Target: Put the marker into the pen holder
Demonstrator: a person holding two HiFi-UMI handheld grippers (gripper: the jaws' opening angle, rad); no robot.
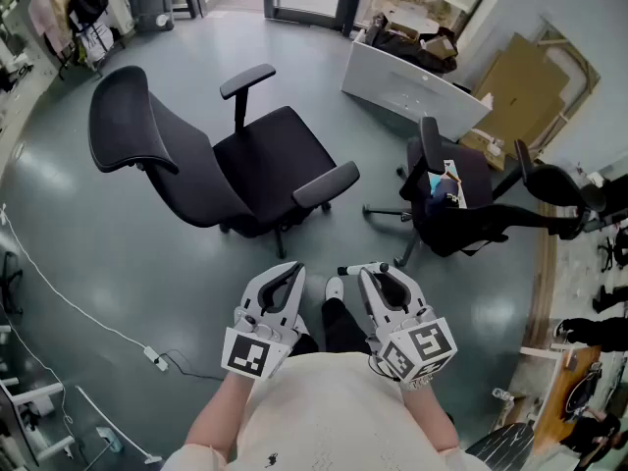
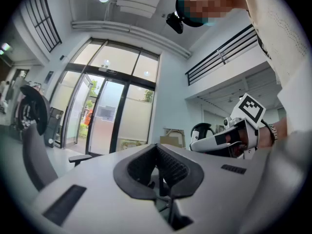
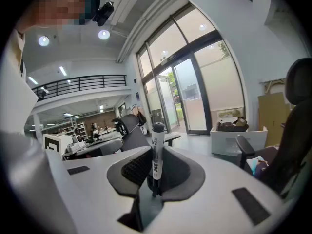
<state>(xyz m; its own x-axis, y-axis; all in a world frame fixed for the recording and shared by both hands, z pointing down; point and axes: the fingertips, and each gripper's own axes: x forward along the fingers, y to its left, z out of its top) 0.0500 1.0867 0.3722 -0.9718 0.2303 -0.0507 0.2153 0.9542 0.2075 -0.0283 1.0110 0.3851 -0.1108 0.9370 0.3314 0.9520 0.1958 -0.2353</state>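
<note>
My right gripper is held close to the person's body, shut on a white marker with a black cap that lies crosswise at the jaw tips. In the right gripper view the marker stands upright, pinched between the dark pads of the right gripper. Beside it my left gripper is shut, and the left gripper view shows its pads pressed together with nothing in them. No pen holder shows in any view.
A big black office chair stands ahead on the grey floor, a second black chair to the right. A white bin and cardboard lie farther back. A cable with a power strip runs along the left.
</note>
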